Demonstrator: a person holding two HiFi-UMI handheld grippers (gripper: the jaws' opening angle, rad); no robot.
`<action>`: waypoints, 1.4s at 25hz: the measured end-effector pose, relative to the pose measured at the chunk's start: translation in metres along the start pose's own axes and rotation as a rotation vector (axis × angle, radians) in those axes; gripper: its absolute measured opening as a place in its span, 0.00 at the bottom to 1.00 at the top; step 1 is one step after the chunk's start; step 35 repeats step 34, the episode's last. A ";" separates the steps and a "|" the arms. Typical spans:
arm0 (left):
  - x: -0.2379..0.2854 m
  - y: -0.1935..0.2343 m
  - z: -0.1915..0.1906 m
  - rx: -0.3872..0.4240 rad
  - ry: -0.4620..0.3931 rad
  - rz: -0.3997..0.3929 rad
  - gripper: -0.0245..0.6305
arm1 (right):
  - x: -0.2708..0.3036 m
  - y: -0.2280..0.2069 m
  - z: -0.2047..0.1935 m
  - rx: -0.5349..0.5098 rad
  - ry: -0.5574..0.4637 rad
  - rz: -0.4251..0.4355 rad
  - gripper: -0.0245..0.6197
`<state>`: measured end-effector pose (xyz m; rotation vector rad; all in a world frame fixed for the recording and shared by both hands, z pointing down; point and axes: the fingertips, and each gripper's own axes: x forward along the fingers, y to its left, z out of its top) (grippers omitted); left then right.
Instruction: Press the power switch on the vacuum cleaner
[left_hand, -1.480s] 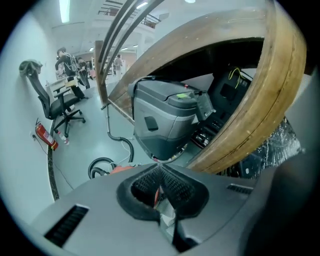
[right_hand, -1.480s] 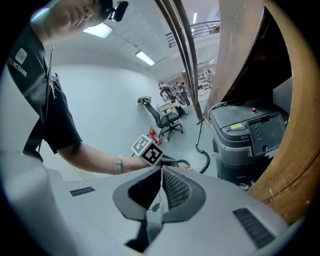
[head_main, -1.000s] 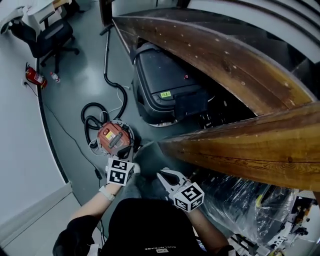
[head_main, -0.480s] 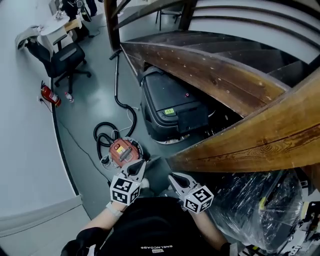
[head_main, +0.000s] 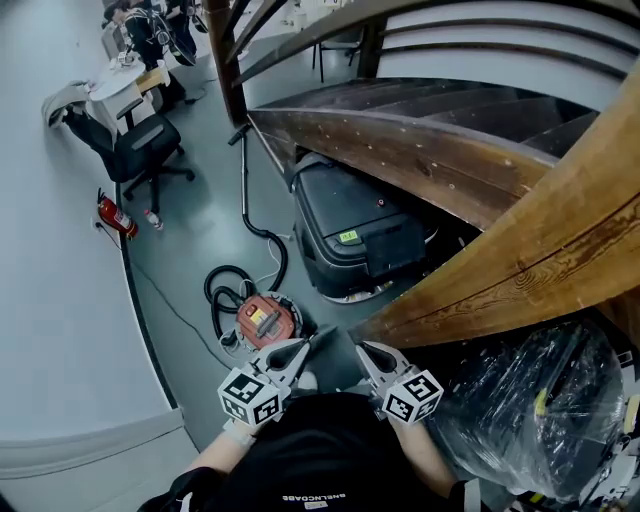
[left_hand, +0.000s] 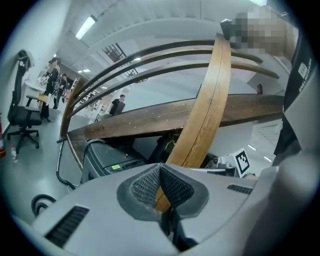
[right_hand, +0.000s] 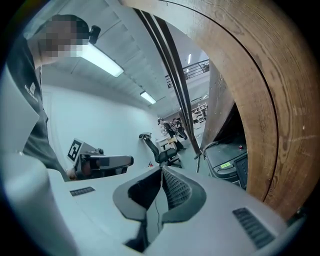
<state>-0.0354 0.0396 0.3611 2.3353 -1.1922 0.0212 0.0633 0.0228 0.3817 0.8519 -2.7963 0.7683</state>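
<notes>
The left gripper (head_main: 296, 352) and right gripper (head_main: 368, 351) pull back, jaws together on nothing. The red vacuum cleaner (head_main: 265, 320) sits on the floor (head_main: 195, 225) just ahead of the left gripper, no longer touched, so the press looks finished.

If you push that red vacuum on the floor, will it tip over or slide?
The red vacuum looks squat and round, so it probably won't tip. Its black hose snakes loosely across the floor, so that likely flops and drags along.

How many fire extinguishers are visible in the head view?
1: the red cylindrical fire extinguisher stands at the pale wall, near the black office chair. The wooden staircase may hide others.
</notes>
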 end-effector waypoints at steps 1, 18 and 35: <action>-0.001 -0.002 0.000 0.020 0.007 -0.010 0.06 | 0.001 0.001 0.000 -0.002 -0.004 0.003 0.08; 0.004 0.001 0.001 -0.012 -0.008 -0.029 0.06 | 0.003 0.010 0.007 -0.031 -0.033 0.003 0.08; 0.012 0.007 -0.007 -0.051 -0.001 -0.037 0.06 | 0.003 0.004 0.005 -0.030 -0.022 -0.008 0.08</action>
